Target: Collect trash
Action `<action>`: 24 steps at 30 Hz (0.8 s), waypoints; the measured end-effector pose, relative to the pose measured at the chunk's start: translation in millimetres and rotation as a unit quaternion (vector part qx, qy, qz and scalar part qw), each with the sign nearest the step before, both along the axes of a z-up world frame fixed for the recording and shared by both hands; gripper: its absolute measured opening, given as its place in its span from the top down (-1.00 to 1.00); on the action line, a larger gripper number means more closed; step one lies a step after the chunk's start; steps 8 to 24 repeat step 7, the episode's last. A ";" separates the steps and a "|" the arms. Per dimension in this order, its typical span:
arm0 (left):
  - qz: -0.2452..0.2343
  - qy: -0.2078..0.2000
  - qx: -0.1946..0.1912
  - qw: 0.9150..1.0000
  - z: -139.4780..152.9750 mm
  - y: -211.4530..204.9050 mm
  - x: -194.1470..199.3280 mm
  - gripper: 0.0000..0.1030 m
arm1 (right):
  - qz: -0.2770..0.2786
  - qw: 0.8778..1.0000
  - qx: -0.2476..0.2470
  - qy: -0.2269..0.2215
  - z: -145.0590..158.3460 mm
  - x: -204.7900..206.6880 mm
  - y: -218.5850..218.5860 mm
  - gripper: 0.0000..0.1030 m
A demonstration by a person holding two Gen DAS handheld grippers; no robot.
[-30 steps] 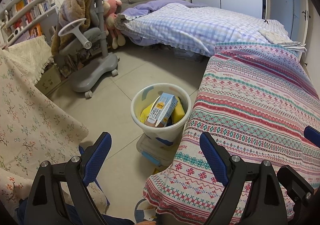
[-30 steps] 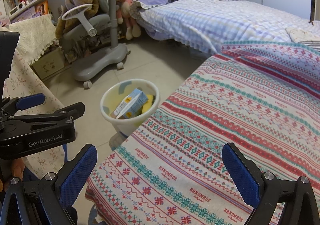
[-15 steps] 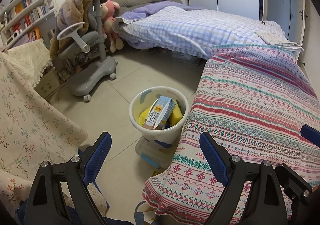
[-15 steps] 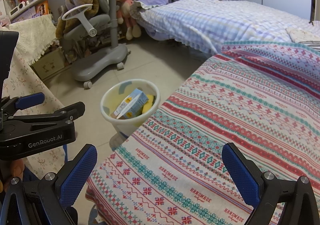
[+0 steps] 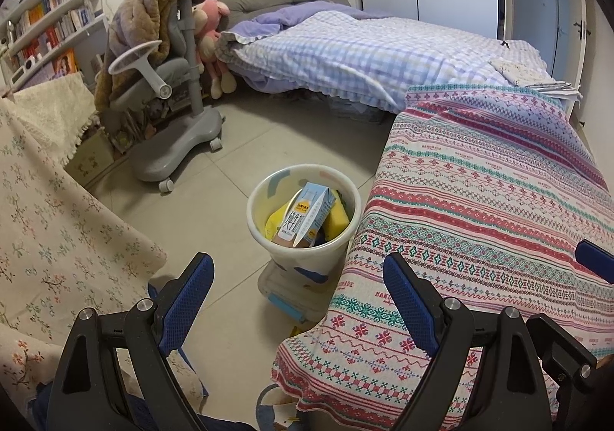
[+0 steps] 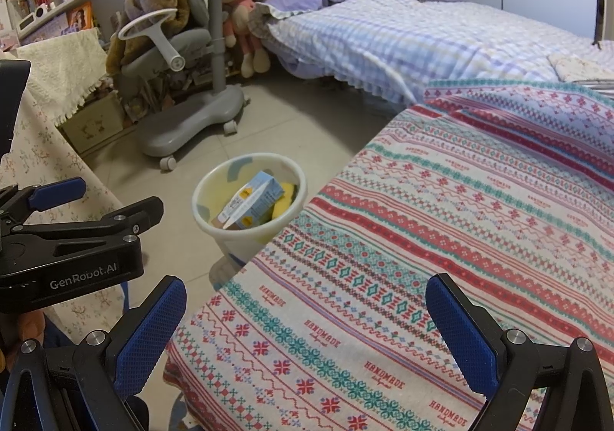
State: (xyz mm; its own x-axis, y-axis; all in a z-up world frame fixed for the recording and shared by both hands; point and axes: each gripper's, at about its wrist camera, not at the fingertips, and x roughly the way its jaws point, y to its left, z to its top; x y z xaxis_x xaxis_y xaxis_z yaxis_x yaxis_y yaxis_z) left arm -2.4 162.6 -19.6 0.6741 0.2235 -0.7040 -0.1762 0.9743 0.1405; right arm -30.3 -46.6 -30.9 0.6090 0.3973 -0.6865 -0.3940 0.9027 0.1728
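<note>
A white waste bin (image 5: 257,216) stands on the floor against the patterned bed's corner; it also shows in the right wrist view (image 6: 245,237). In it lie a blue milk carton (image 5: 307,216), a yellow sponge (image 5: 334,218) and a yellow wrapper (image 5: 274,222). The carton (image 6: 251,204) also shows in the right wrist view. My left gripper (image 5: 297,300) is open and empty, held above and in front of the bin. My right gripper (image 6: 307,331) is open and empty over the patterned bedspread, to the right of the bin.
The patterned bed (image 5: 499,208) fills the right. A checked bed (image 5: 364,55) lies at the back. A grey wheeled chair (image 5: 172,101) with a brown blanket stands at the left, bookshelves (image 5: 50,28) behind. A floral cloth (image 5: 57,231) covers furniture near left. A clear box (image 5: 295,295) sits under the bin.
The left wrist view has risen and tilted up a little, so the bin sits slightly lower in it. The right gripper has barely moved. Both stay open.
</note>
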 end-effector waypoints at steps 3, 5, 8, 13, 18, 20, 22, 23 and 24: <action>0.000 0.001 0.000 1.000 0.1 -0.2 -0.2 -0.78 | -0.001 1.000 0.000 0.000 0.2 -0.4 0.6 -1.00; 0.000 0.001 -0.001 1.000 0.3 1.1 0.2 -0.78 | -0.001 1.000 0.001 0.001 -0.1 -0.3 0.6 -1.00; 0.000 0.002 -0.002 1.000 0.7 1.8 0.4 -0.78 | -0.001 1.000 0.000 0.001 -0.1 0.0 0.3 -1.00; 0.000 0.002 -0.002 1.000 0.7 1.8 0.4 -0.78 | -0.001 1.000 0.000 0.001 -0.1 0.0 0.3 -1.00; 0.000 0.002 -0.002 1.000 0.7 1.8 0.4 -0.78 | -0.001 1.000 0.000 0.001 -0.1 0.0 0.3 -1.00; 0.000 0.002 -0.002 1.000 0.7 1.8 0.4 -0.78 | -0.001 1.000 0.000 0.001 -0.1 0.0 0.3 -1.00; 0.000 0.002 -0.002 1.000 0.7 1.8 0.4 -0.78 | -0.001 1.000 0.000 0.001 -0.1 0.0 0.3 -1.00; 0.000 0.002 -0.002 1.000 0.7 1.8 0.4 -0.78 | -0.001 1.000 0.000 0.001 -0.1 0.0 0.3 -1.00; 0.000 0.002 -0.002 1.000 0.7 1.8 0.4 -0.78 | -0.001 1.000 0.000 0.001 -0.1 0.0 0.3 -1.00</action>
